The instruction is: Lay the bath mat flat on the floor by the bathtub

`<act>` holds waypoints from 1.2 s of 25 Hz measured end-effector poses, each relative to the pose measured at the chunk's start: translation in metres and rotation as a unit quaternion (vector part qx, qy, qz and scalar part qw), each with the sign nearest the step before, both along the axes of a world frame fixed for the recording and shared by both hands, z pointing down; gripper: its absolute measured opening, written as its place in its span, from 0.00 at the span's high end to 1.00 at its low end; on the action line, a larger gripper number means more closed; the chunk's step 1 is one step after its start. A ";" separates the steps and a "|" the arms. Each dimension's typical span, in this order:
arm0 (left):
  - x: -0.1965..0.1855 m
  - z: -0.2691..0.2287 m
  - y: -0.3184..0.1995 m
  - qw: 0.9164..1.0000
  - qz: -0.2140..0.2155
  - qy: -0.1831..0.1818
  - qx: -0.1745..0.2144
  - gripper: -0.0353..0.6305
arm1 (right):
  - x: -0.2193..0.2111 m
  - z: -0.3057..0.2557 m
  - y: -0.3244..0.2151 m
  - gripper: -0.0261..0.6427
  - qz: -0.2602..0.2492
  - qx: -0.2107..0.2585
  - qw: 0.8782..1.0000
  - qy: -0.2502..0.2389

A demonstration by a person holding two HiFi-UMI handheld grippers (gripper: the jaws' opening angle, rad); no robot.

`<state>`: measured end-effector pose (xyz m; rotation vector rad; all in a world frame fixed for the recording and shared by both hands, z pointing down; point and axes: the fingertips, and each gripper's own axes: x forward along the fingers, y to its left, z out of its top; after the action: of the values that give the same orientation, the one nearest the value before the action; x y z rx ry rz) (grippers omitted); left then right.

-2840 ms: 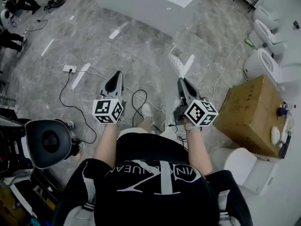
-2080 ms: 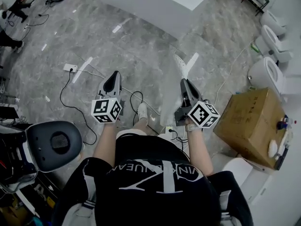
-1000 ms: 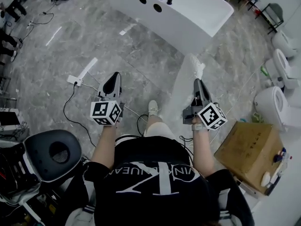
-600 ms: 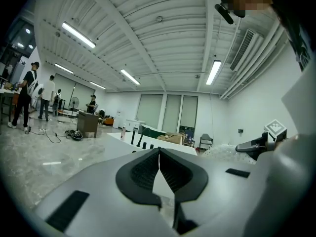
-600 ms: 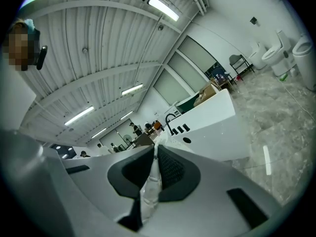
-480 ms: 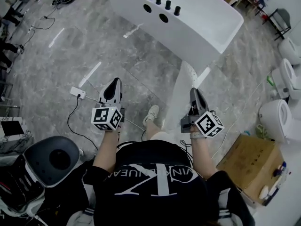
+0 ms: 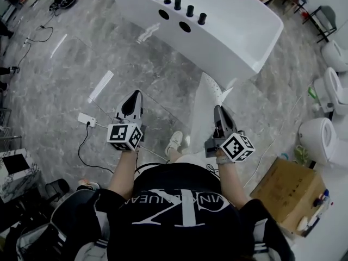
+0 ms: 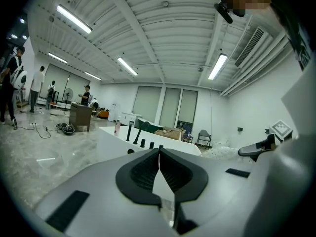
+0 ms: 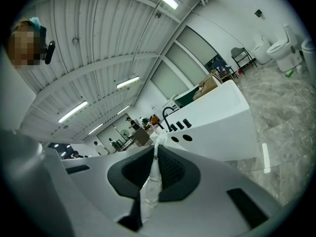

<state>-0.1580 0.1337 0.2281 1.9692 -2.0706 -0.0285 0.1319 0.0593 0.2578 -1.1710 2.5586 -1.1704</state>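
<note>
1. Pinching the bath mat point(image 9: 149, 181) by one edge, the right claw point(image 9: 155, 149) has its jaws pressed onto the pale, see-through sheet. The sheet hangs below them. Whether its lower end reaches the floor point(image 7: 163, 86) cannot be told.
2. The left claw point(image 8: 159, 149) has its jaws pressed together at the tips, with nothing between them. It sits beside the right claw and clear of the mat.
3. Both claws point toward the bathtub point(image 7: 217, 45), whose long white wall lies just ahead of them.
4. Change: in the earlier head views the bathtub sat far off at the top edge. It is now near the claw tips, so the person has walked up to it carrying the mat.
5. Meaning: the carry is judged nearly done, and laying has not begun. The floor along the bathtub wall, ahead of the claws, is the likely place.
6. Next move, as a judgement: lower the mat, with the left claw taking a second corner so it goes down flat, not folded.
7. Caution: a power strip point(image 7: 87, 119) and its cable lie on the floor, well away from the bathtub.
</note>
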 end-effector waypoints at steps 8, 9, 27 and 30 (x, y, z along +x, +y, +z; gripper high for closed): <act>-0.028 0.001 -0.062 1.000 -0.005 0.001 0.002 0.91 | -0.035 0.005 -0.058 0.90 -0.014 -0.004 1.000 0.002; -0.032 0.002 -0.068 1.000 -0.006 0.000 0.002 0.91 | -0.038 0.006 -0.065 0.91 -0.015 -0.004 1.000 0.004; -0.130 0.095 -0.240 0.990 0.122 -0.039 -0.058 0.91 | -0.138 0.073 -0.169 0.90 0.080 -0.049 0.995 0.040; -0.154 0.115 -0.269 0.988 0.138 -0.028 -0.068 0.91 | -0.164 0.096 -0.190 0.91 0.095 -0.059 0.993 0.042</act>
<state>-0.3115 -0.1349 0.3431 2.1720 -1.7607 0.2199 -0.0324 -0.1304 0.3539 -1.4825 2.3983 -1.2683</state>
